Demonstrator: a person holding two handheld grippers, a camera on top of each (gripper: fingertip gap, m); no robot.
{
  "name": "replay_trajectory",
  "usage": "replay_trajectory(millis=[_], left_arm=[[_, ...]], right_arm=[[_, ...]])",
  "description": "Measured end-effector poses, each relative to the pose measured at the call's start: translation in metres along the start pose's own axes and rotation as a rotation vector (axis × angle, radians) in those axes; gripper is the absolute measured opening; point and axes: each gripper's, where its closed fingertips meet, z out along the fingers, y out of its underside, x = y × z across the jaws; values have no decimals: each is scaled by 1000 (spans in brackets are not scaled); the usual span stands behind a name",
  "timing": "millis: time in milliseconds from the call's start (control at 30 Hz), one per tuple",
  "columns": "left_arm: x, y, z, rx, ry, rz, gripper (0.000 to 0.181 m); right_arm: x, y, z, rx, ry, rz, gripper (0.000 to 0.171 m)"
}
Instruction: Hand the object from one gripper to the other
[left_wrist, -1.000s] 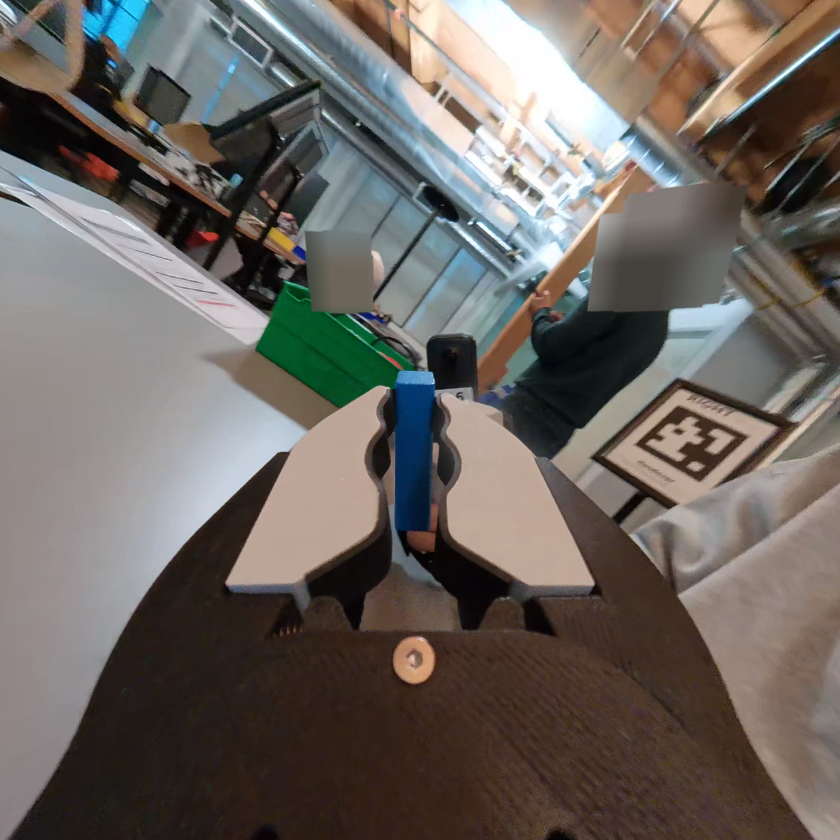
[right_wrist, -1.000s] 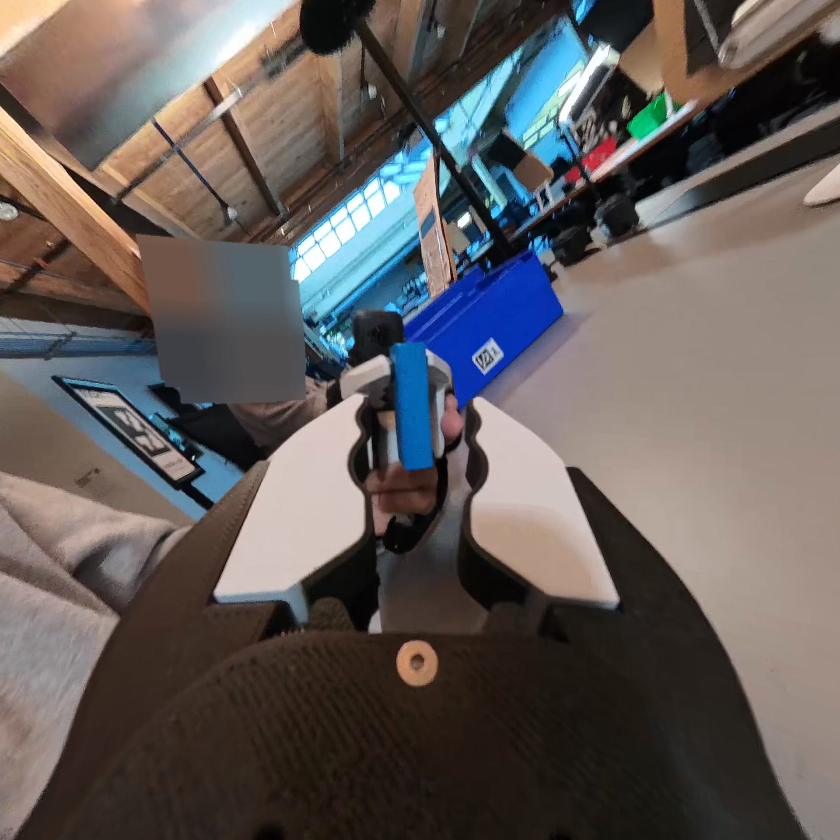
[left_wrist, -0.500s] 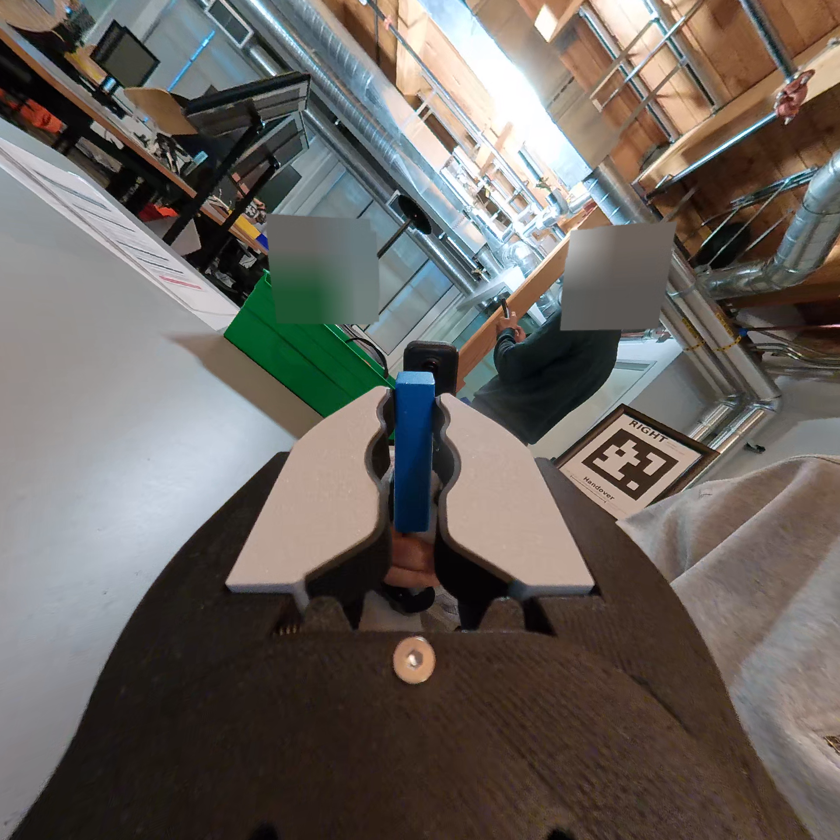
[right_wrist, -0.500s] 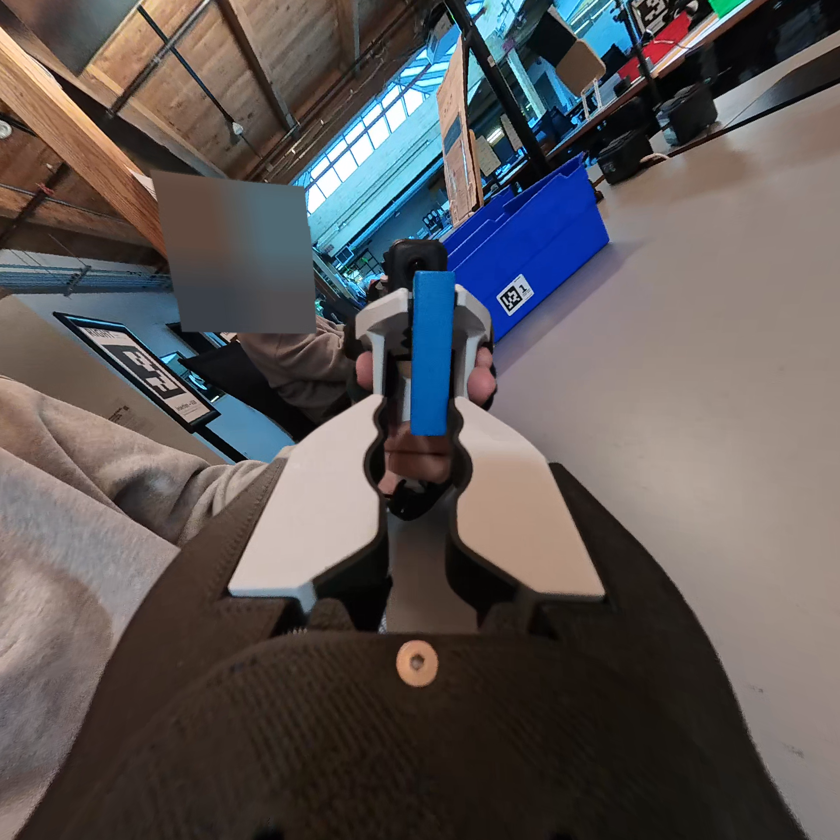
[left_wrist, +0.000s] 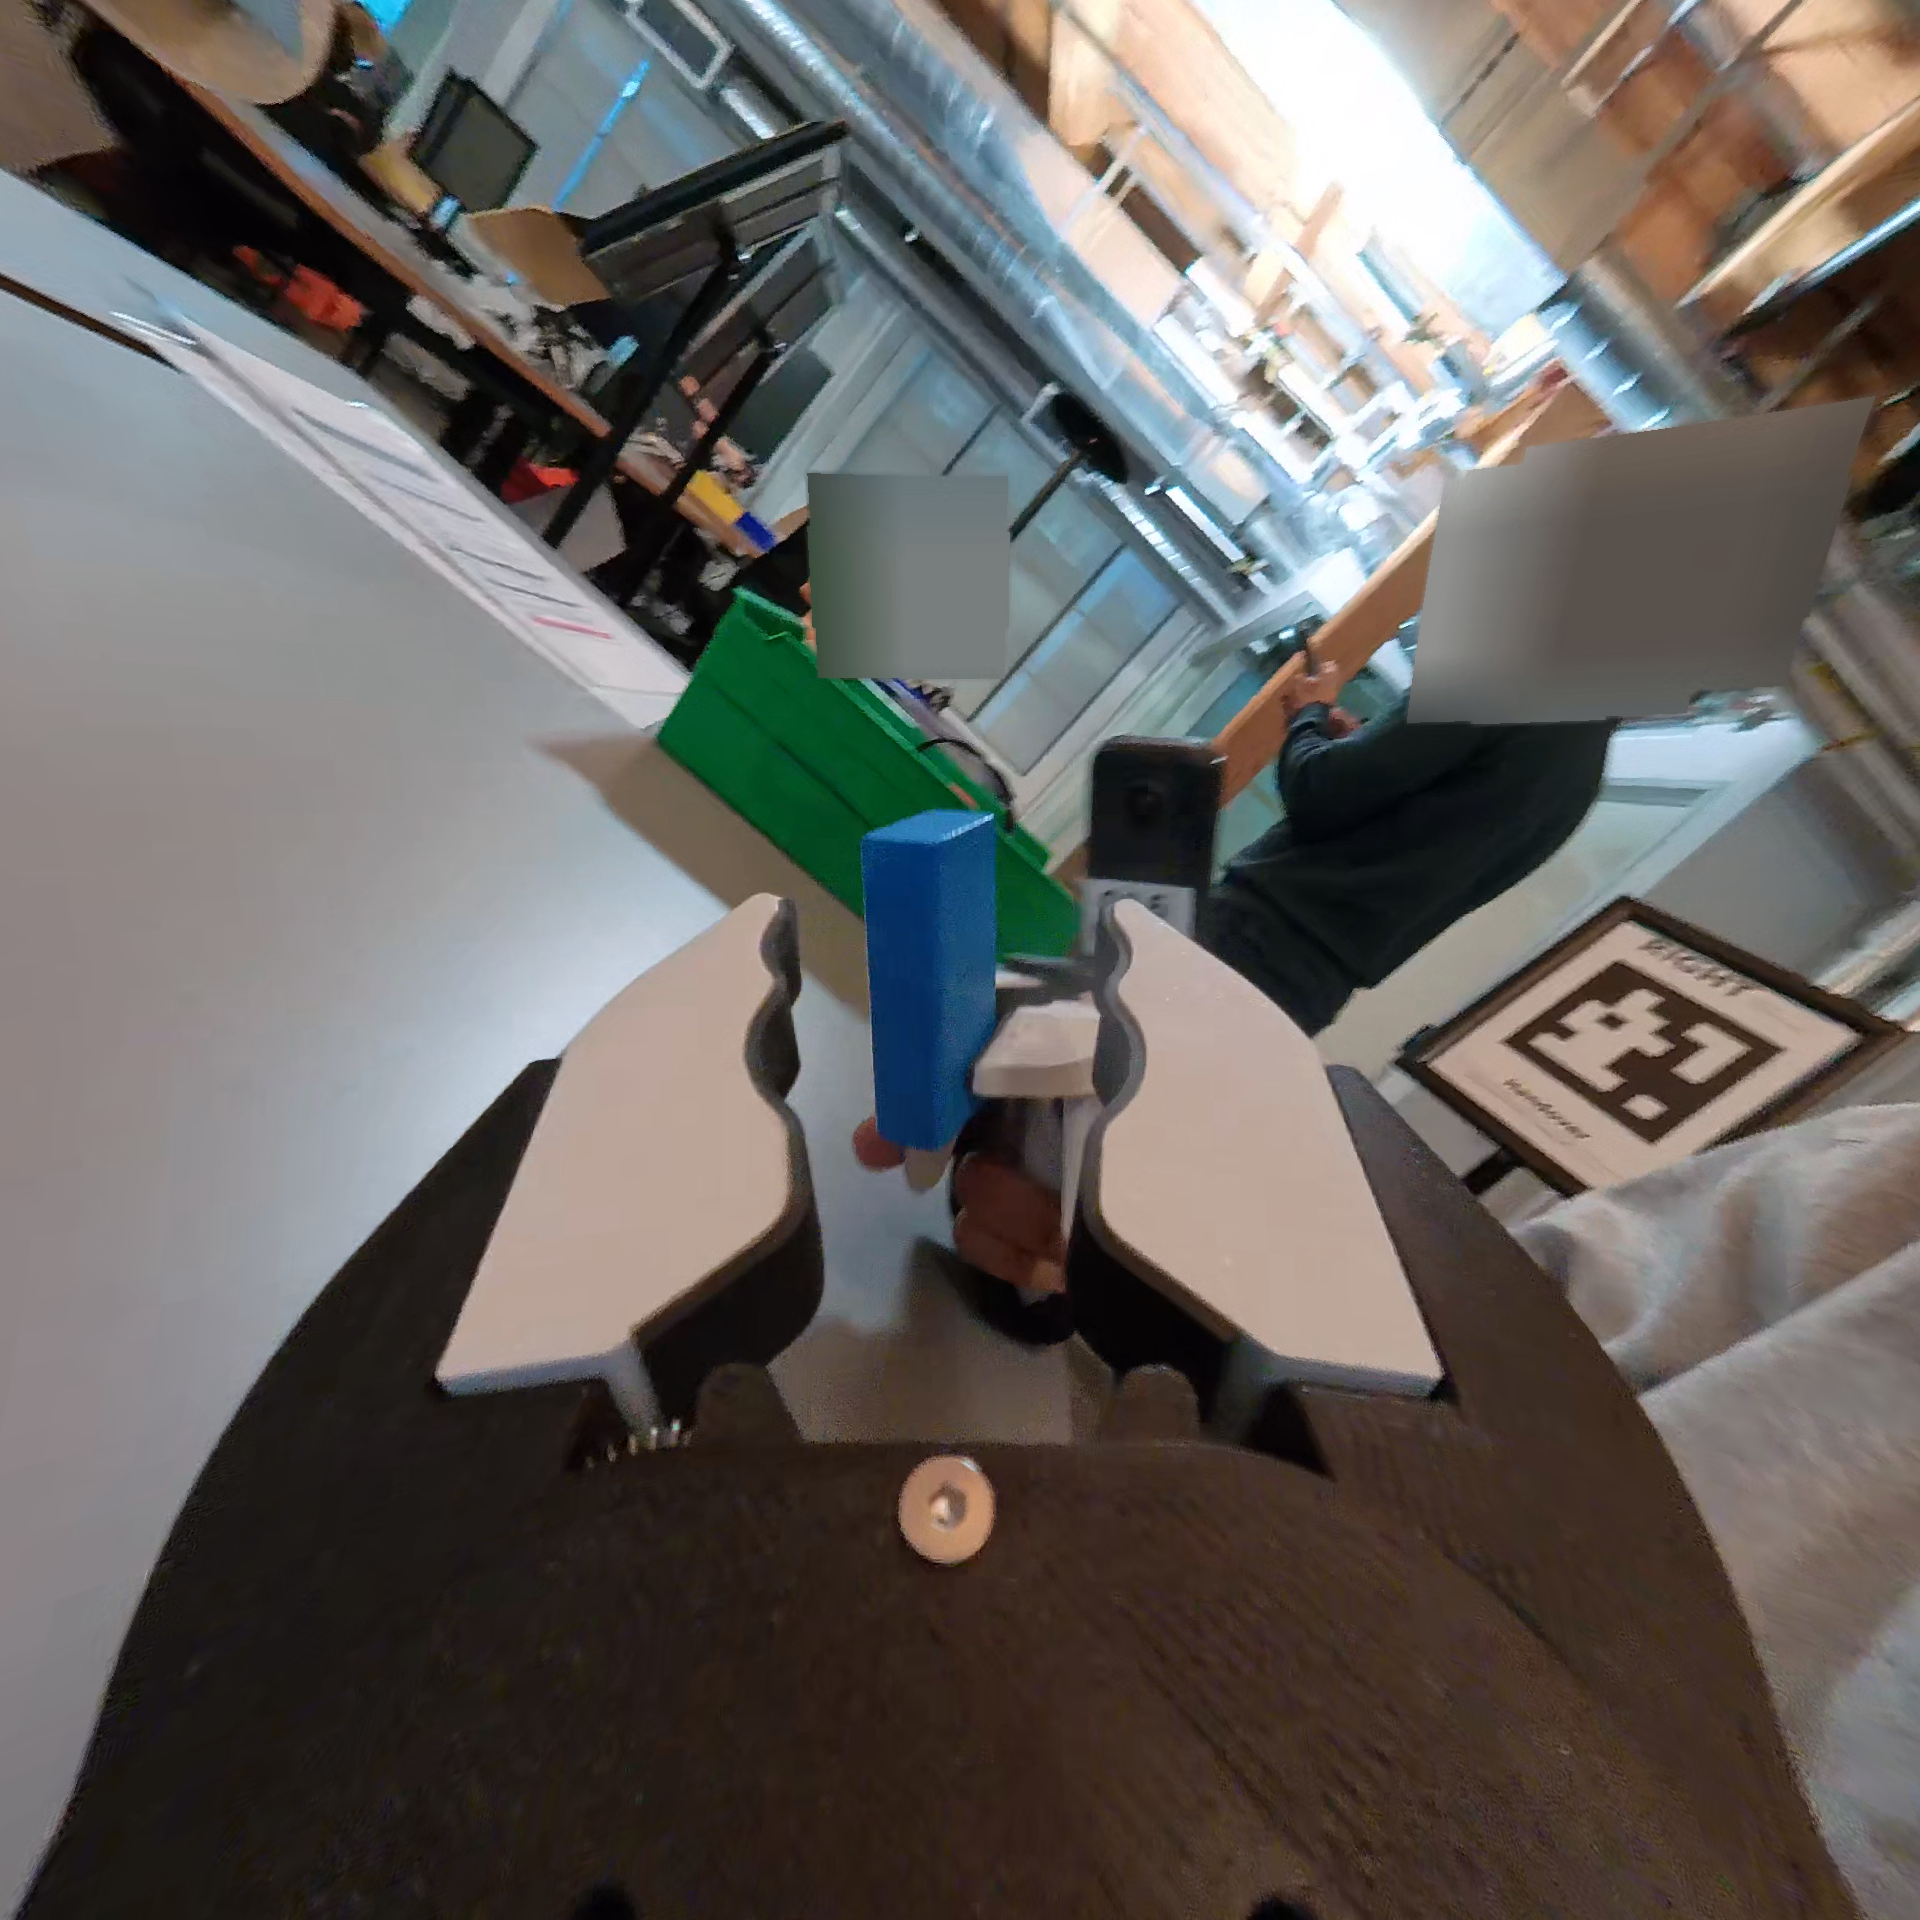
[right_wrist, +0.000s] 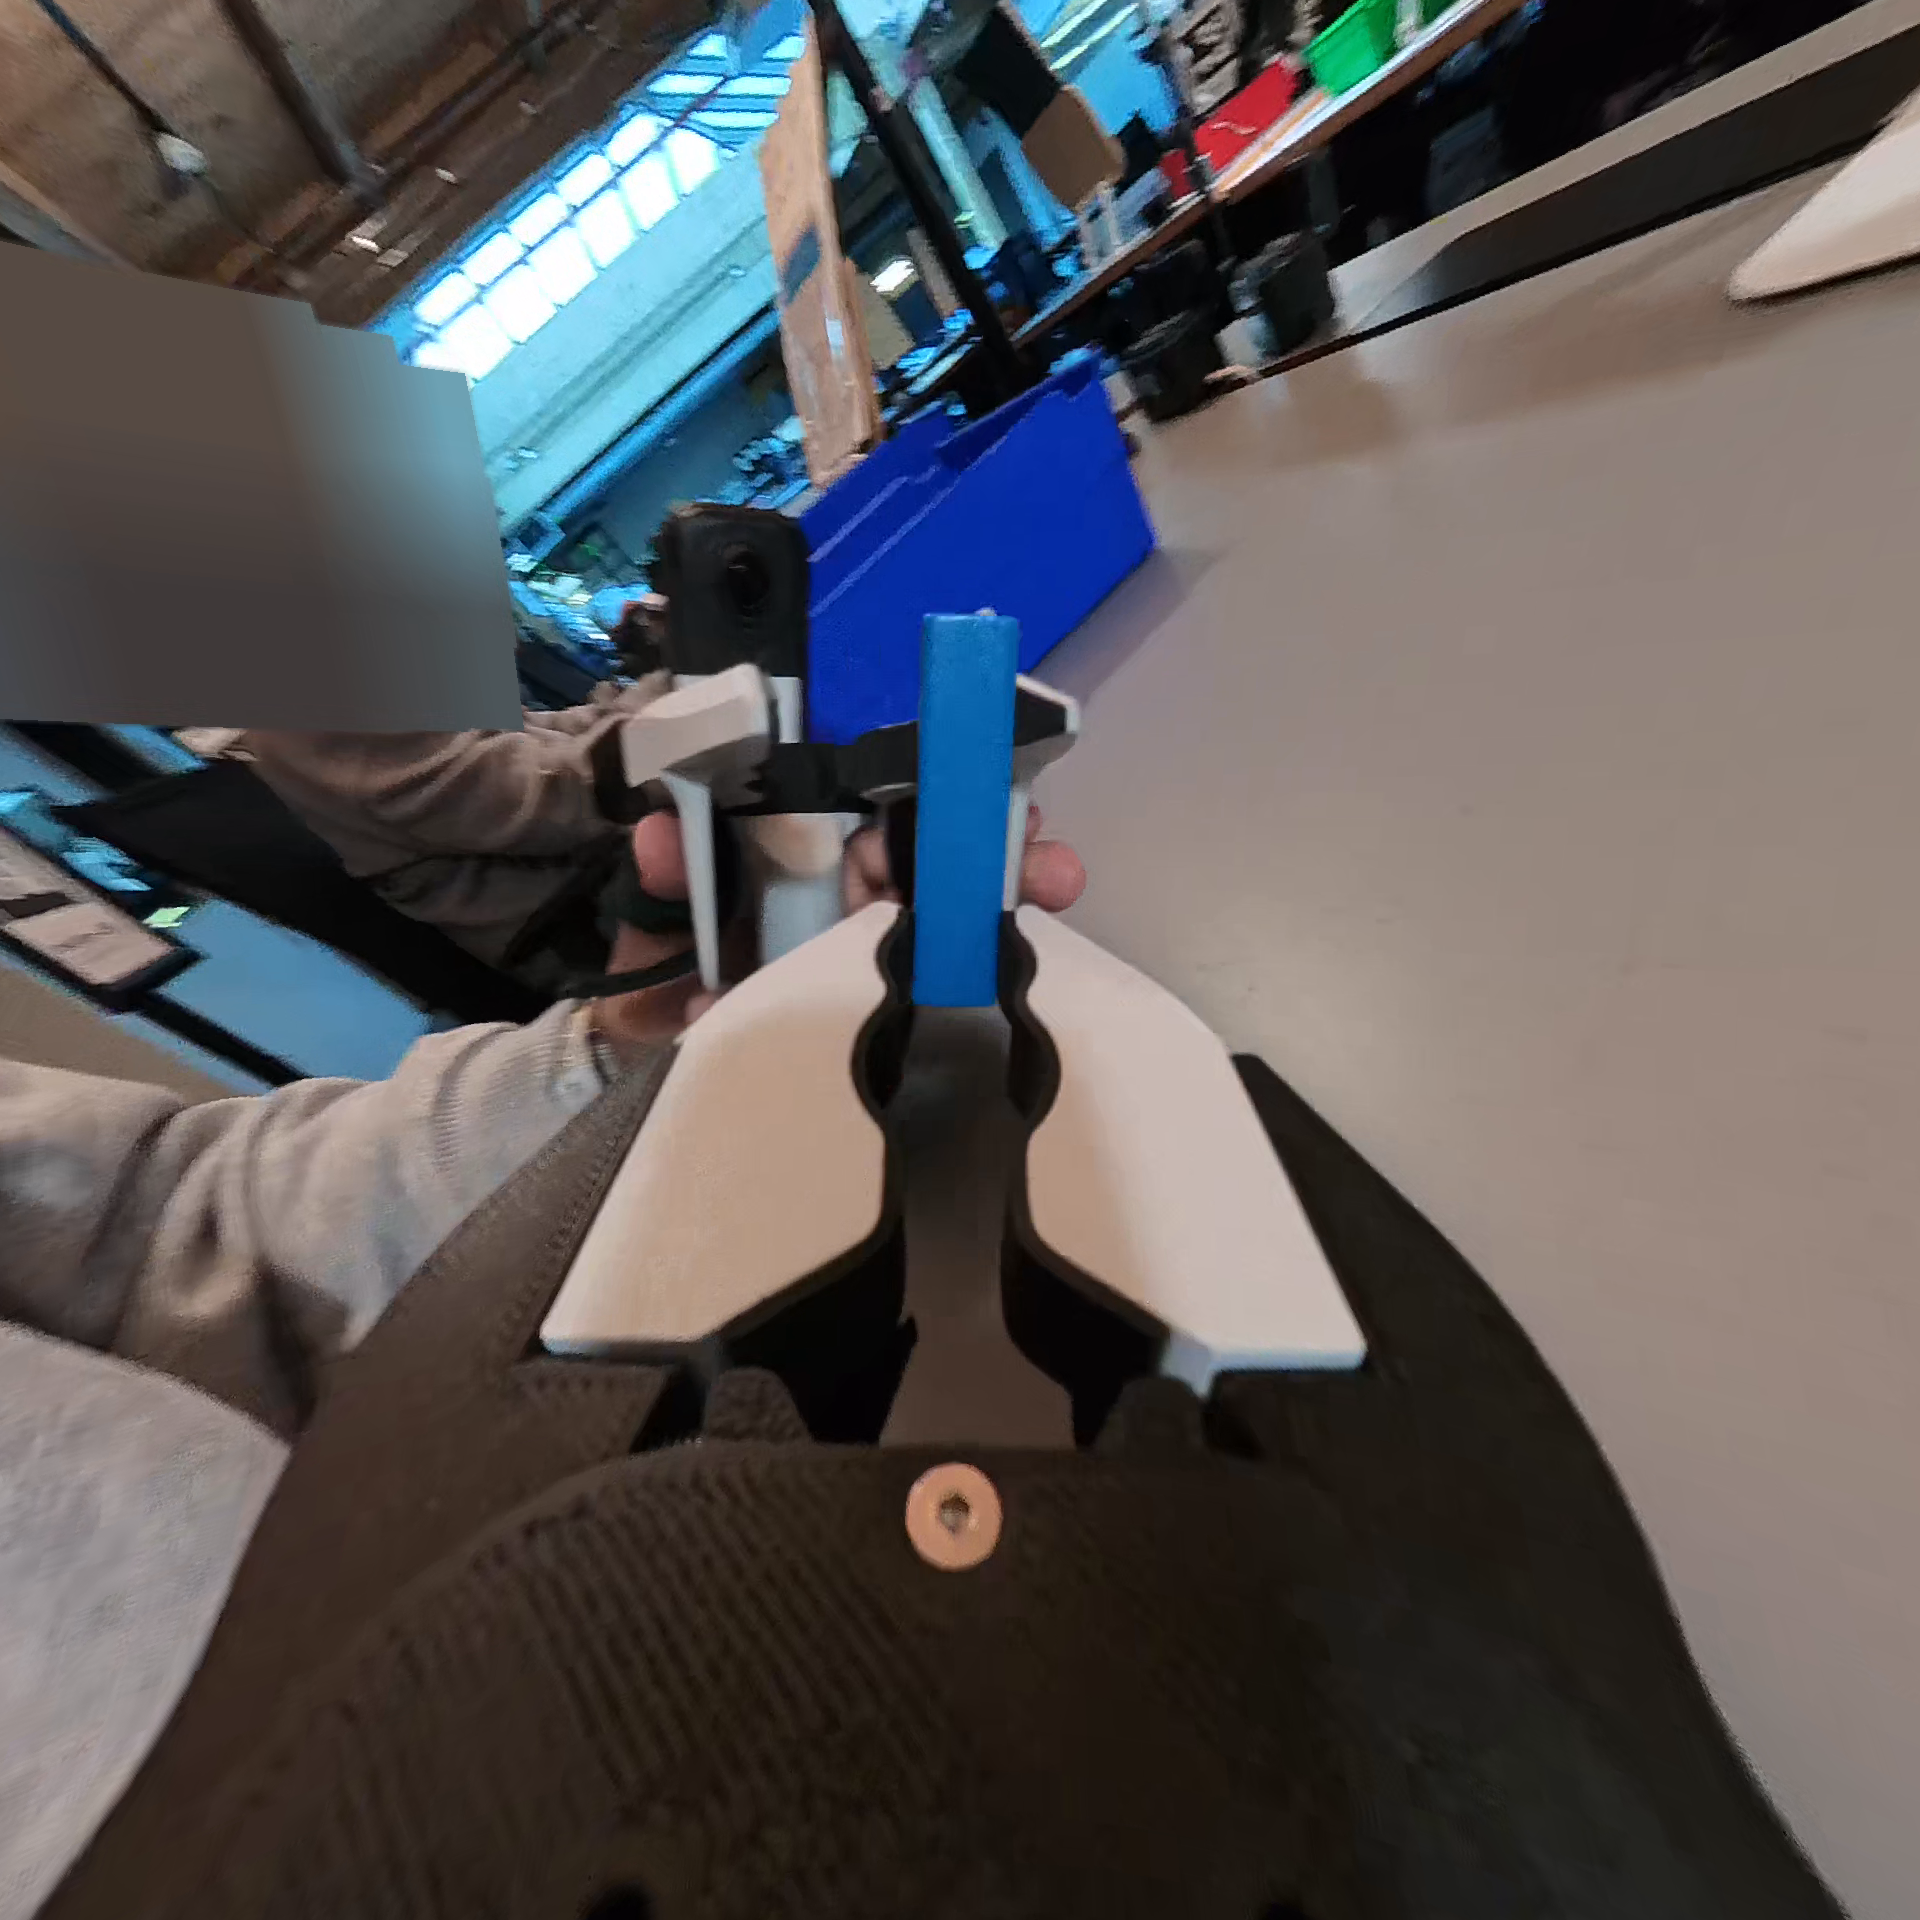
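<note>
A blue rectangular block (left_wrist: 930, 977) stands upright between the fingers of my left gripper (left_wrist: 948, 925). The left jaws are wide apart, with a gap on each side of the block, so they do not hold it. My right gripper (right_wrist: 958, 935) is shut on the lower end of the same block (right_wrist: 961, 810), with both pads pressed against its sides. One right finger (left_wrist: 1039, 1049) shows beside the block in the left wrist view. The open left gripper (right_wrist: 862, 758) faces me in the right wrist view, its fingers spread around the block. Both grippers are held above the grey table (right_wrist: 1507, 727).
A green bin (left_wrist: 831, 769) and a paper sheet (left_wrist: 416, 488) lie on the table at the far side. A blue bin (right_wrist: 977, 551) stands behind the left gripper. A framed marker sign (left_wrist: 1642, 1039) stands at the right. A person in a dark top (left_wrist: 1403, 831) is in the background. Both grippers' tips are close together, under 4 cm apart.
The right jaws closed onto the blue block. The left jaws, which were shut on it, opened wide and let it go. The block now sits in the right grasp.
</note>
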Motion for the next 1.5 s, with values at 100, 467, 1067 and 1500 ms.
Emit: replay_trajectory(millis=[100, 467, 1067, 1500], left_arm=[[-10, 4, 0, -30, -85, 42, 53], [-24, 17, 2, 1, -250, 15, 49], [-22, 6, -4, 33, -301, 115, 31], [5, -25, -15, 167, 5, 9, 31]], right_arm=[[22, -6, -11, -12, 212, -162, 16], [33, 3, -3, -153, 635, -680, 16], [16, 12, 6, -165, 560, -743, 35], [-12, -30, -11, 183, -63, 103, 57]])
